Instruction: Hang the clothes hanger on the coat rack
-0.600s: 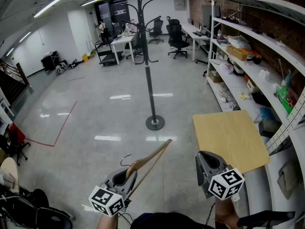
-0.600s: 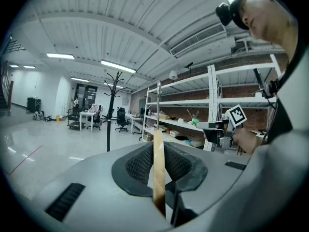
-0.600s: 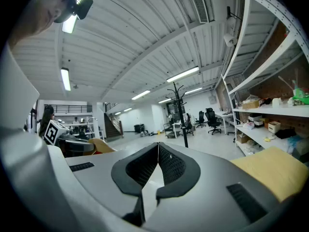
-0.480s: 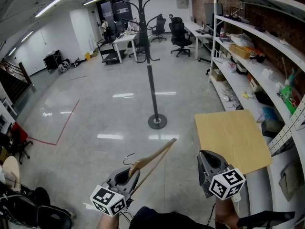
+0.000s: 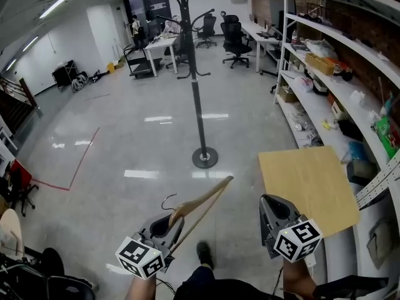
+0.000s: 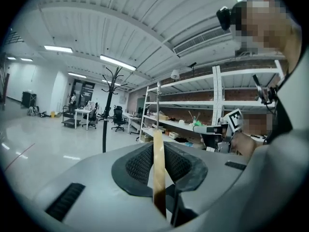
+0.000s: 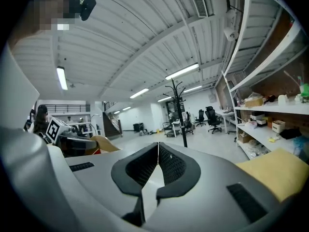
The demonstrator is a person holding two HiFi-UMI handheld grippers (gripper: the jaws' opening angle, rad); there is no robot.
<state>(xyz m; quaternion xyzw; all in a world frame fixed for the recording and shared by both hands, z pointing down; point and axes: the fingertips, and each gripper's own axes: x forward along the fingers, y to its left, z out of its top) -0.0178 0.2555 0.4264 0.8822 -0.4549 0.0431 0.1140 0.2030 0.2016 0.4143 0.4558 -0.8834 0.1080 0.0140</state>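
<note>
**Asker:** What does the head view show?

**Me:** My left gripper (image 5: 167,229) sits low at the near left. The wooden clothes hanger (image 5: 199,206) sticks out of it, slanting up and to the right, with its wire hook curling on the left side. The coat rack (image 5: 197,99) stands upright on the shiny floor (image 5: 112,149), farther off and well apart from the hanger, its round base ahead of me. My right gripper (image 5: 272,206) is at the near right, just beside a pale wooden board (image 5: 309,183). The shelves (image 5: 331,67) run along the right wall, and one shoe (image 5: 203,254) shows near me between the two grippers.

**Asker:** And the left gripper view?

**Me:** My fingers there are pinching the hanger's wooden arm, which rises edge-on between the two black pads (image 6: 140,166). The rack is far off to the left of it. My other gripper shows at the right, in front of the shelves.

**Asker:** The right gripper view?

**Me:** Those fingers are pressed together at the tips, with nothing between them. The rack stands far ahead, a little right of the line where they meet, and office chairs (image 7: 211,116) are beyond it. The board lies at the near right, the shelves rise above it, and my left gripper with a bit of the hanger's wood shows at the left edge
</note>
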